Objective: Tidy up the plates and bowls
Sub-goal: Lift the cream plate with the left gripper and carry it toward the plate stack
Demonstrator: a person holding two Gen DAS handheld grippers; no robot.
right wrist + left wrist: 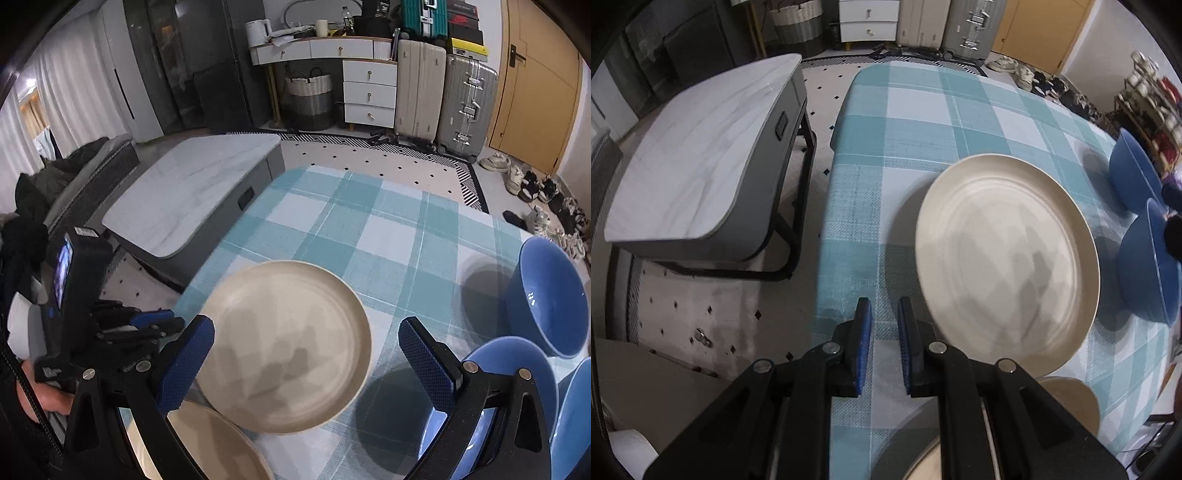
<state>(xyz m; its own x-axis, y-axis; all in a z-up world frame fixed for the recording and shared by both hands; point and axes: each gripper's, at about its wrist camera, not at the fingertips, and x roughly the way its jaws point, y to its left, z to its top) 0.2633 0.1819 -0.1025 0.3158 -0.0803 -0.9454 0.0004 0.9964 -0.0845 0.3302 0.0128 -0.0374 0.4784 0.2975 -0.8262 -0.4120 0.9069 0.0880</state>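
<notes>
A cream plate (1004, 258) lies on the checked tablecloth (923, 122); it also shows in the right wrist view (288, 350). A second cream plate (218, 443) lies nearer, partly under the grippers (1067, 402). Three blue bowls stand at the right: one farther back (550, 299), one nearer (513, 373), one at the frame edge (576, 417). My left gripper (884, 314) is left of the plate, jaws a narrow gap apart, holding nothing. My right gripper (306, 339) is wide open above the plate's near side, empty.
A grey marble-topped low table (701, 166) stands left of the cloth-covered table. Suitcases (443, 92), a drawer unit (369, 92) and a basket (308, 96) line the far wall. Shoes (532, 188) lie on the floor at the right.
</notes>
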